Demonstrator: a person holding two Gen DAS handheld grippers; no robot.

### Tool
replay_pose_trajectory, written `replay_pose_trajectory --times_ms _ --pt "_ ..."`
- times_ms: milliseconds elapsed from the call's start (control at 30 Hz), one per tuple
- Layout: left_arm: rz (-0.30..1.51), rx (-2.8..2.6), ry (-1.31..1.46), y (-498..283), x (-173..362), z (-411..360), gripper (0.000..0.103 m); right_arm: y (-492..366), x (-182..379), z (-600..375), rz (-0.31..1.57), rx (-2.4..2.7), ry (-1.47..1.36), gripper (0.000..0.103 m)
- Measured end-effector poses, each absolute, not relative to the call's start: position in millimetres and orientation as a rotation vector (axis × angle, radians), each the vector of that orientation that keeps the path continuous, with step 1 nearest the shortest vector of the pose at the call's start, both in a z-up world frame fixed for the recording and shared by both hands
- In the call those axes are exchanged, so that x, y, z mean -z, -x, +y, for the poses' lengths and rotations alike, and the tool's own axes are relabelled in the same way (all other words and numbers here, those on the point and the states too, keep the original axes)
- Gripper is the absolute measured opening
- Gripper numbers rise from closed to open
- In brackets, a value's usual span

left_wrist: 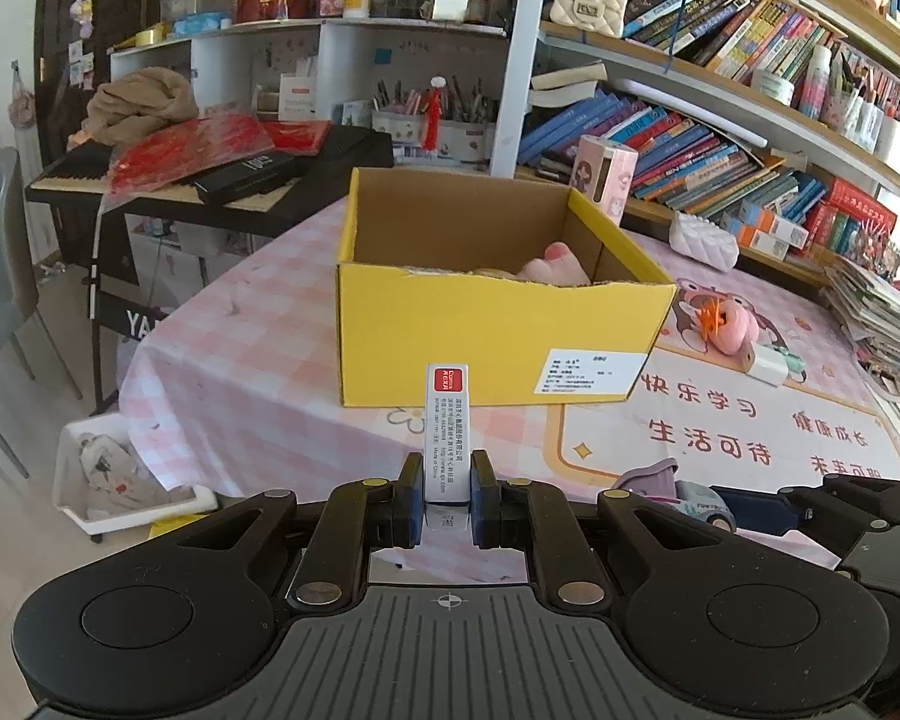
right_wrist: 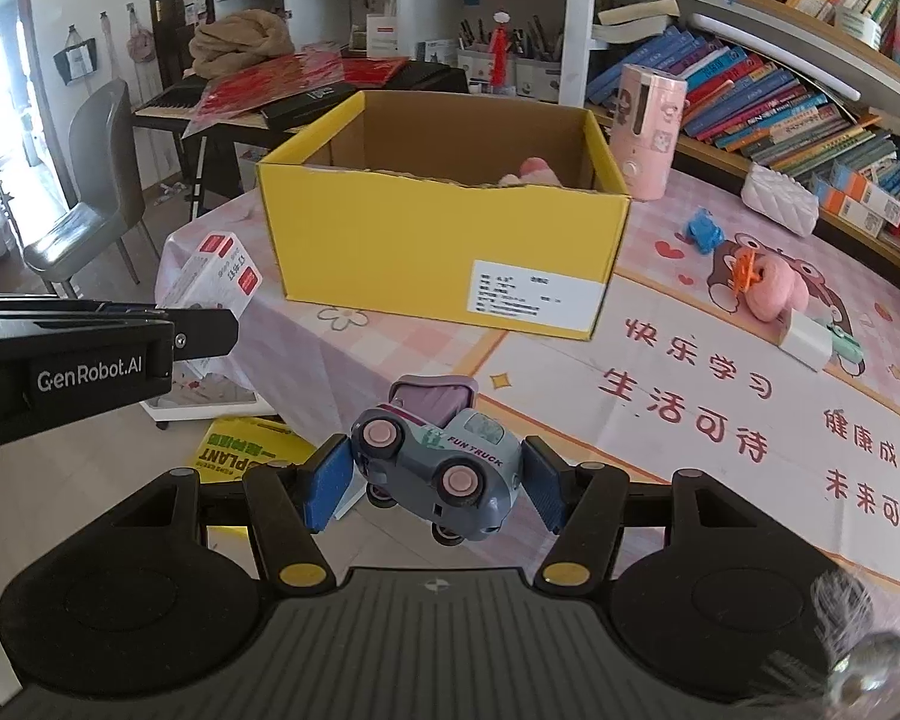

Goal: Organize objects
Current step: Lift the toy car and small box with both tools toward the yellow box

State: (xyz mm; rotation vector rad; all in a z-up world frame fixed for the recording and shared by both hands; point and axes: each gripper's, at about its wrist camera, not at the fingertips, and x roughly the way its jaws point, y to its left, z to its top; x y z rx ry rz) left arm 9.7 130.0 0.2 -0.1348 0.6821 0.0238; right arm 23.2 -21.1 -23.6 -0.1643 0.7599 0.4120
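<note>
Straight ahead of both grippers, past the near edge of the surface [left_wrist: 258, 324], stands the open yellow box [left_wrist: 498, 336], with something pink already lying in its far right corner. Left gripper [left_wrist: 446, 495]: pinching a slim white carton [left_wrist: 446, 432] by its lower end, long axis upright, red label at the top, held in front of the box's near wall and roughly level with it. Right gripper [right_wrist: 437, 483]: pressed against the sides of a small grey toy truck [right_wrist: 438, 462], tipped so that two pink wheels face the camera, held over the surface edge and well short of the box [right_wrist: 444, 252]. From the right wrist view, the left gripper reaches in from the left with its carton [right_wrist: 210, 276] just beside the box's near left corner, so seemingly the nearer of the two. Judging by the task, both loads probably belong in the box: forward and up over the near wall, then down into the bare left part of the floor. Upright carton likely to tip once let go, so better laid flat. Loose on the surface to the right: a pink plush toy [right_wrist: 771, 291] and a small blue toy [right_wrist: 705, 231], not yet gathered.
</note>
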Motion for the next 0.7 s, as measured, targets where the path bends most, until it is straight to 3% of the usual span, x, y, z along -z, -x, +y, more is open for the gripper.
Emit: replay_pose_trajectory --times_ms 300,700 --pt "0.633 -0.027 0.133 -16.2 -14.5 137.9 0.013 -30.1 15.8 -15.4 0.727 -0.4 0.161 0.059" --pt "0.442 0.002 0.084 -62.4 -57.8 124.3 0.013 -87.3 -35.0 -36.5 0.533 -0.321 0.083 0.059"
